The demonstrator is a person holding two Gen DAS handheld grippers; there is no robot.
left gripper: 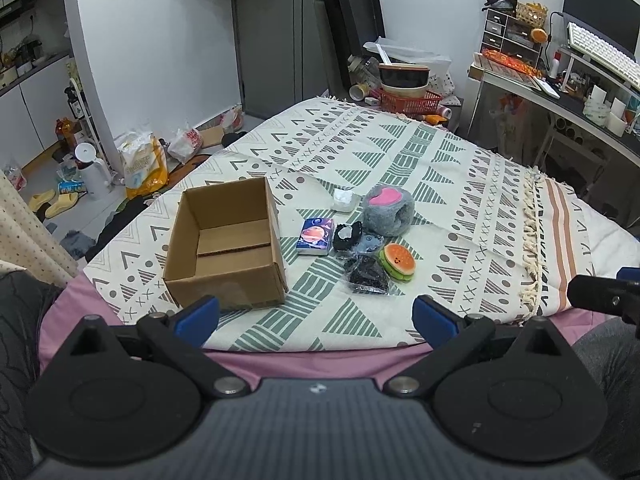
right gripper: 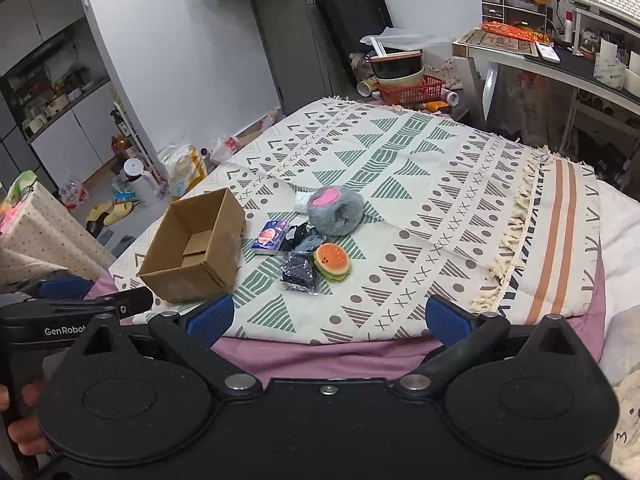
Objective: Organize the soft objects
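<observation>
On the bed, soft things, among them a burger toy [left gripper: 397, 261] and grey plush [left gripper: 389, 210], cluster right of the empty box [left gripper: 226, 242], ready for packing; both grippers' jaws spread, holding nothing.

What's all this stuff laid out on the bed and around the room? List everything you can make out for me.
cardboard box: one, brown, open and empty, on the blanket's left part
tissue pack: one, blue-purple, just right of the box
black packets: two or three, in clear wrap, between pack and burger
burger toy: one, orange and green, right of the packets
plush toy: one, grey with pink patch, behind the burger
white item: one, small, left of the plush; what it is, I cannot tell
blanket: one, cream with green triangles, over the bed
red basket: one, holding stacked bowls, past the bed's far end
keyboard: one, white, desk at right
left gripper: blue pads, open
right gripper: blue pads, open
</observation>
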